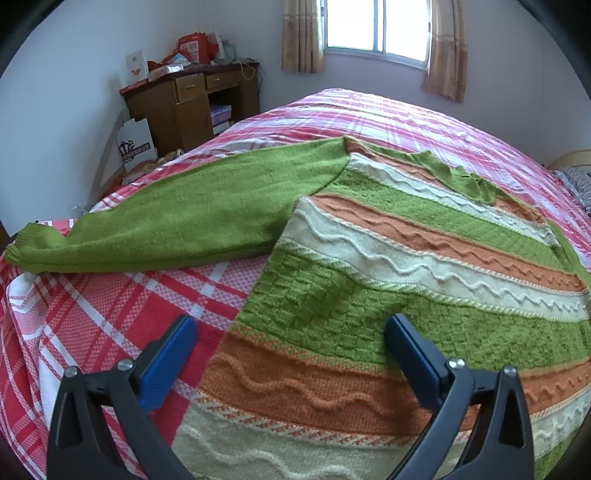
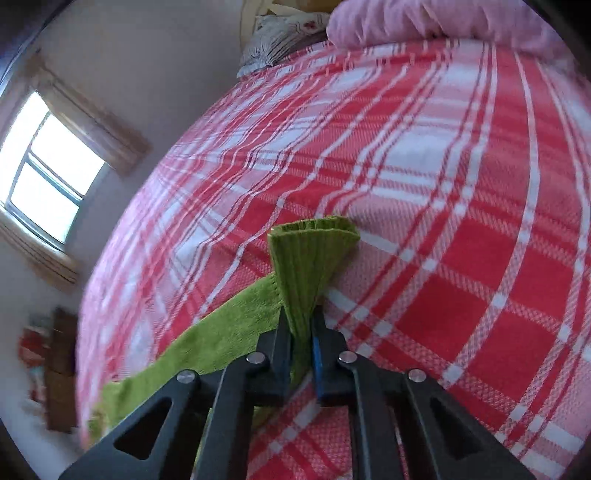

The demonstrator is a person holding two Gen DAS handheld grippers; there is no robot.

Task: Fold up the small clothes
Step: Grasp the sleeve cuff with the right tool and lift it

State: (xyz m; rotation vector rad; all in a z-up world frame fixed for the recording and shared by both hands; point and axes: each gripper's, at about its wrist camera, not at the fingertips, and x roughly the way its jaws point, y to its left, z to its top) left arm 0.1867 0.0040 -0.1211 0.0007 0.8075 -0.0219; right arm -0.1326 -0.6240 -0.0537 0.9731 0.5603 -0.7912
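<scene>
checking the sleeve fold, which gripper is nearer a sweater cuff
Right. The right gripper is shut on a cuff; the left gripper hangs open over the sweater body.

Pale walls (image 1: 74, 55), curtained window (image 1: 376, 26), cluttered wooden desk (image 1: 192, 103), perhaps daylight

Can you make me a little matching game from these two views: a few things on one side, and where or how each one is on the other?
Things:
1. left gripper
2. right gripper
3. sweater
4. desk

States:
A. spread flat on the plaid bed
B. jaws wide open above the sweater's edge
C. in the corner, piled with boxes
D. jaws clamped on a green cuff

Pairs: 1-B, 2-D, 3-A, 4-C
</scene>
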